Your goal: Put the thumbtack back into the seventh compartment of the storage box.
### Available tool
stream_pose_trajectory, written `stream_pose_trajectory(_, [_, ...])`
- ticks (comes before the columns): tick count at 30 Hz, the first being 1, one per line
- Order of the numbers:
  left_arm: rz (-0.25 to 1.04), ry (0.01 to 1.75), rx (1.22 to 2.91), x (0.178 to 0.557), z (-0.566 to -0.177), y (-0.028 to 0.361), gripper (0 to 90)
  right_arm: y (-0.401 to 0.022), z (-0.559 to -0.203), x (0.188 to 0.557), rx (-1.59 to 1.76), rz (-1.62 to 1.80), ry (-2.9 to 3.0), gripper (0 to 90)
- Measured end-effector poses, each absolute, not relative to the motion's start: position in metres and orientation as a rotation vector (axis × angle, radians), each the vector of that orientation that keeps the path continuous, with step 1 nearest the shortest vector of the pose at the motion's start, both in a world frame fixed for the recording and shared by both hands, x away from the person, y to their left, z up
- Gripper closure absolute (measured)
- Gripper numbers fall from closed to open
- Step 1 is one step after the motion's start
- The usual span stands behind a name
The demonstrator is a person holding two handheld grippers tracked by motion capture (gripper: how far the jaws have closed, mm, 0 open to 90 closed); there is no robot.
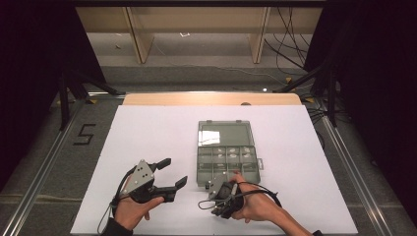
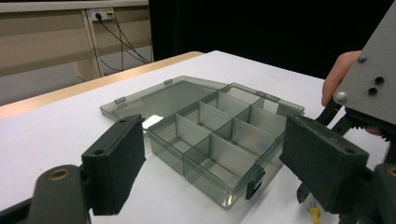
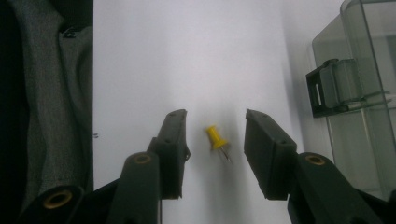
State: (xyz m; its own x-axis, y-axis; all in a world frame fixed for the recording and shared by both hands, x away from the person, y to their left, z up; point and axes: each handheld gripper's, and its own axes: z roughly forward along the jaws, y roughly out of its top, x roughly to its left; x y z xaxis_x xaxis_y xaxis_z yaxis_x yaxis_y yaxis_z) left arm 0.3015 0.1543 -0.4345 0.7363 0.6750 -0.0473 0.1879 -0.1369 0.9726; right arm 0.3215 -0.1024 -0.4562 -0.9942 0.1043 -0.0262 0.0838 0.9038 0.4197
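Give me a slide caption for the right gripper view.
Right tool open around a yellow pushpin lying beside the compartment box.

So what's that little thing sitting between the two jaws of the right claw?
A yellow pushpin, lying on the white table. The right claw stands open around it, not yet touching, as the right gripper view shows.

The white table [image 1: 147, 137] is evenly and brightly lit from above, while the surroundings stay dark. Shadows are soft. The lid of the grey box [image 1: 223, 133] shows glare. The near jaws look slightly blurred.
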Motion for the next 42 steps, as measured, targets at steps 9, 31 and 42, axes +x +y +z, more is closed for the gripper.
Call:
stream_pose_trajectory(9, [0.476, 0.698, 1.679, 0.302, -0.435, 0.154, 20.9, -0.101, -0.459, 0.322, 0.168, 0.649, 3.031, 65.9])
stream_pose_trajectory(31, [0.48, 0.702, 1.687, 0.301, -0.436, 0.153, 20.9, -0.092, -0.463, 0.321, 0.199, 0.559, 3.061, 82.7])
stream_pose_trajectory(42, [0.485, 0.695, 1.689, 0.302, -0.435, 0.154, 21.0, -0.09, -0.461, 0.319, 0.191, 0.55, 3.042, 83.2])
